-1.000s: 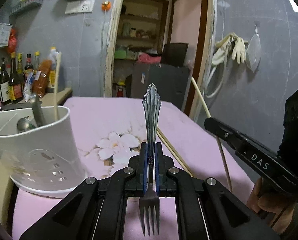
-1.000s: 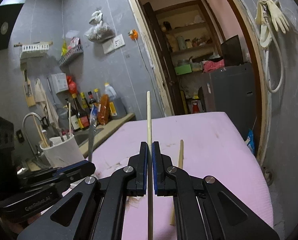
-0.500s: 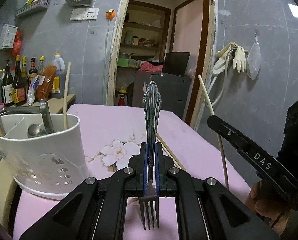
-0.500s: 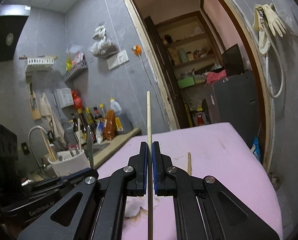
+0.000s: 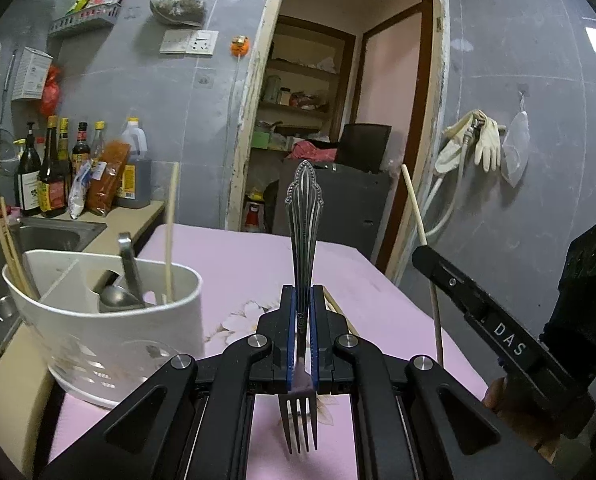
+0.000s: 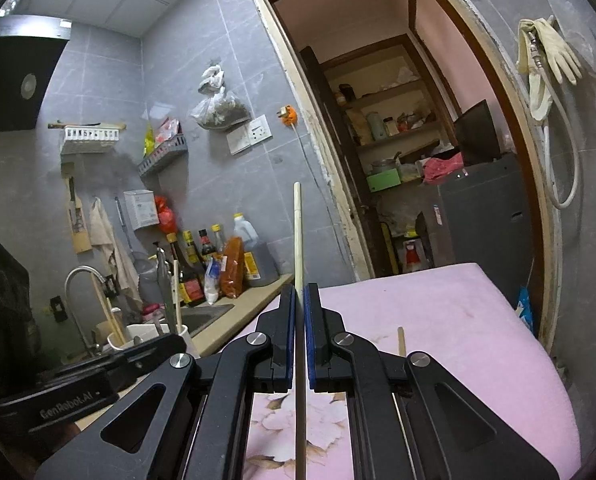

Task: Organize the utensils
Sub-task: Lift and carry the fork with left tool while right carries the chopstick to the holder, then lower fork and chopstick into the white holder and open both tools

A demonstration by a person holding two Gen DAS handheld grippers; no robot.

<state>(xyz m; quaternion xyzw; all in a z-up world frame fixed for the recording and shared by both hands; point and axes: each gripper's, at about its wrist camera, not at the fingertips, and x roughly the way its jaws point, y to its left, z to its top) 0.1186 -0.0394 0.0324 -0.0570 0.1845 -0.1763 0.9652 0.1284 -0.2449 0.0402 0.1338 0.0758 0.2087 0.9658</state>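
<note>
My left gripper [image 5: 302, 292] is shut on a steel fork [image 5: 304, 220], handle up and tines hanging below the jaws. It hovers just right of a white utensil holder [image 5: 109, 328] that stands on the pink table [image 5: 257, 256] and holds a ladle [image 5: 127, 272] and several chopsticks. My right gripper [image 6: 300, 292] is shut on an upright wooden chopstick [image 6: 298, 232]; in the left wrist view this right gripper [image 5: 422, 250] and its chopstick [image 5: 416, 208] show at right. Another chopstick [image 6: 400, 340] lies on the table. The left gripper [image 6: 153, 348] sits low left in the right wrist view.
A sink [image 5: 53, 236] and tap [image 6: 79, 276] lie left of the table, with sauce bottles [image 5: 53, 176] on the counter behind. An open doorway [image 5: 330, 128] with shelves faces me. Rubber gloves [image 5: 474, 140] hang on the right wall.
The left gripper with the fork has risen and drawn back, so the holder's inside shows more. The right gripper tilted up toward level, chopstick still gripped.
</note>
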